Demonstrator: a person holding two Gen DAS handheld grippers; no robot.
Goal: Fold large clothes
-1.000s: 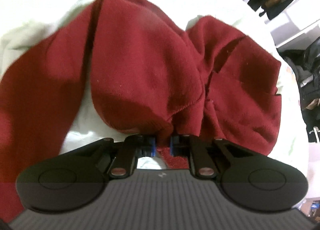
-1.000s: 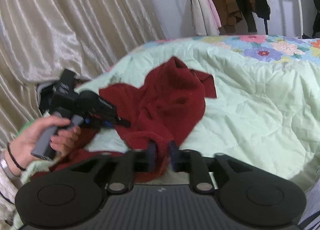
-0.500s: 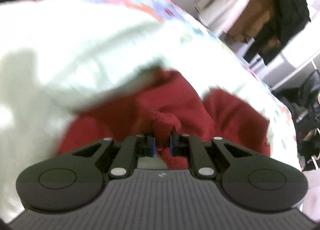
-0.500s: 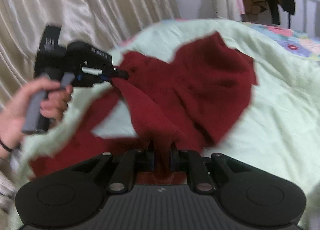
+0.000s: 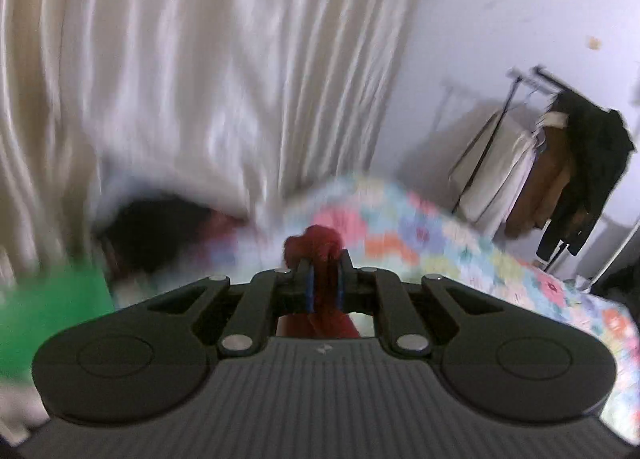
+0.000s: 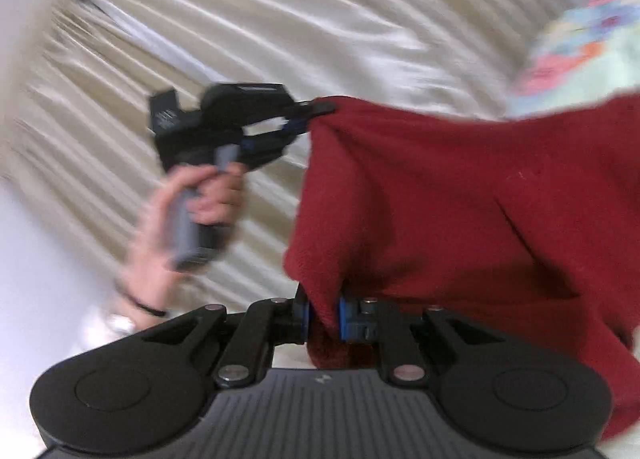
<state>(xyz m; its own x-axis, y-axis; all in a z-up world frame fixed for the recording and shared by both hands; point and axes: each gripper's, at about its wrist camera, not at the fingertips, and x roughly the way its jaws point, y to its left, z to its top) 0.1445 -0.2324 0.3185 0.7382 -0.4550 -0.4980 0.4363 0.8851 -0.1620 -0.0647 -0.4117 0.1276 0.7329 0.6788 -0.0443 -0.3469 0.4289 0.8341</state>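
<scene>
Right wrist view: a dark red knitted garment point(image 6: 460, 199) hangs in the air, stretched between two black handheld grippers in front of a cream pleated curtain point(image 6: 260, 19). The right gripper point(image 6: 323, 313) has its blue-padded fingers point(image 6: 301, 313) pressed together on a lower edge of the fabric, which bunches between them and spills below. Up and to the left, the left gripper point(image 6: 316, 109) clamps the garment's upper corner with its fingers closed on the cloth; a person's hand point(image 6: 200, 203) wraps the grey grip beneath it, a dark band around the wrist. From that corner the top edge of the cloth runs rightward, and the body of the garment drapes down to the right side of the frame. Behind it, at the upper right, shows a corner of a pale green quilt with a floral patchwork border point(image 6: 592, 47), blurred by motion. Left wrist view: the left gripper point(image 5: 323, 279) holds a wad of the red fabric point(image 5: 316, 243) tight between its pads, above the far edge of the patchwork quilt point(image 5: 460, 243). A clothes rack with dark, brown and white garments point(image 5: 560, 179) stands by the white wall at right; a blurred green shape point(image 5: 48, 307) sits at left.
</scene>
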